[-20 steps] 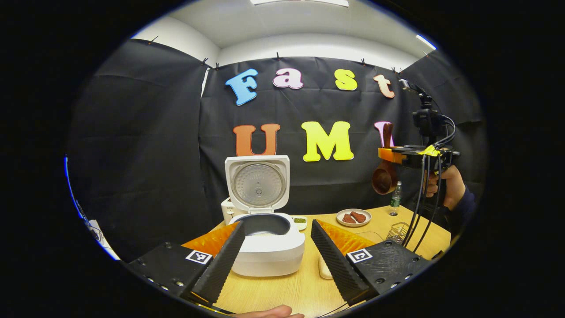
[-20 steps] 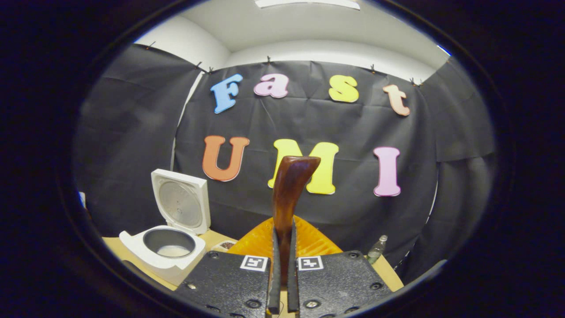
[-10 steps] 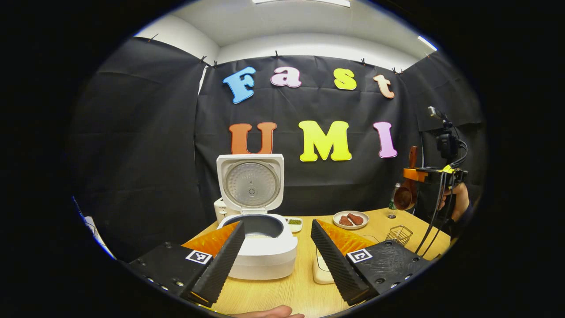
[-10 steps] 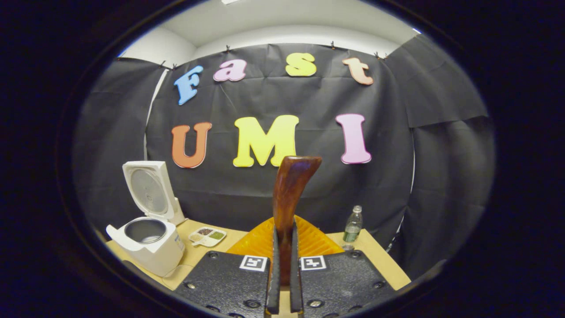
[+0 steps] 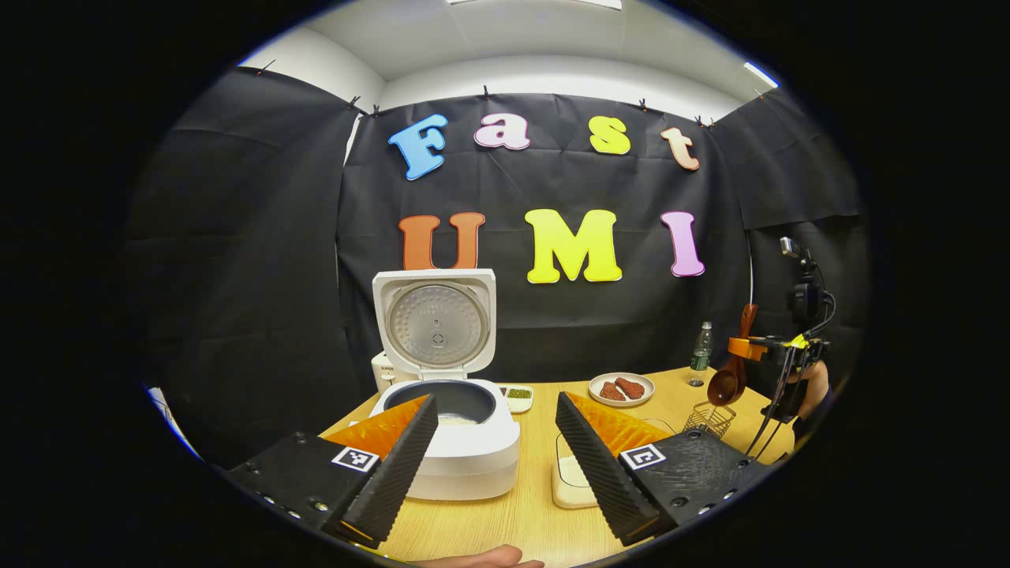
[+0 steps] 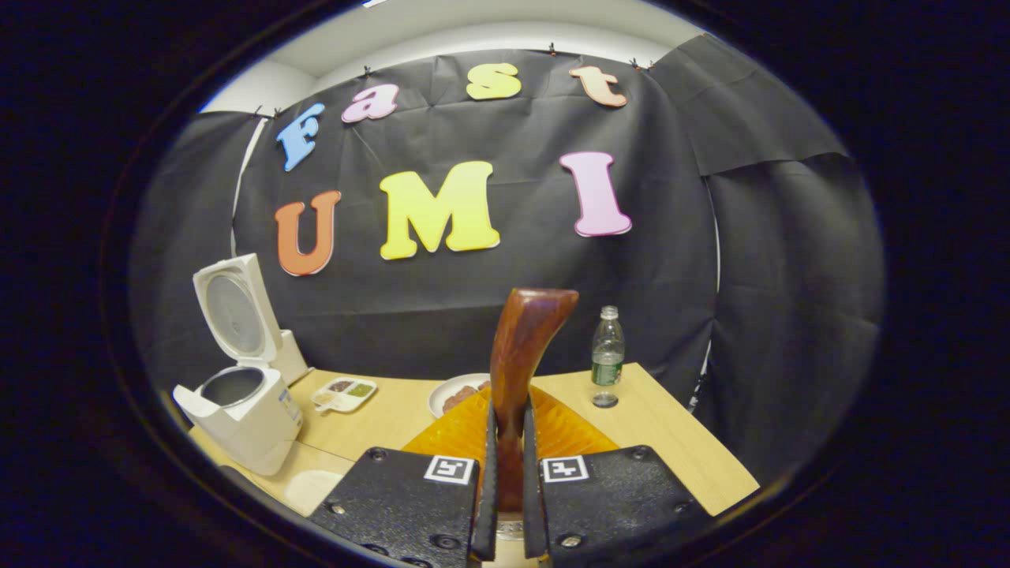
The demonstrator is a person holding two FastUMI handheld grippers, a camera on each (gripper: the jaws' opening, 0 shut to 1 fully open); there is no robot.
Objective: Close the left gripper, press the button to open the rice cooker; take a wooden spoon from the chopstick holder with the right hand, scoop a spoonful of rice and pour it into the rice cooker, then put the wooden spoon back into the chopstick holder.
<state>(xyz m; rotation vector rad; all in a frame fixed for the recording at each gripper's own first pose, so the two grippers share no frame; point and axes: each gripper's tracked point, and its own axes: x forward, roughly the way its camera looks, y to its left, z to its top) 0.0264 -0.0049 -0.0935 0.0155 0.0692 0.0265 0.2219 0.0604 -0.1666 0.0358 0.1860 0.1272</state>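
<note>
Right claw (image 6: 505, 505) clamped on spoon (image 6: 521, 347) handle, bowl hanging just above wire holder (image 5: 708, 418) for return. Left claw (image 5: 493, 450) open, idle, cooker (image 5: 450, 442) ahead, lid up.

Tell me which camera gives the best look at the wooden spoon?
The left gripper view: the wooden spoon shows bowl and handle, hanging bowl-down above the wire holder. The right gripper view shows its handle, pinched between the right gripper's fingers.
</note>
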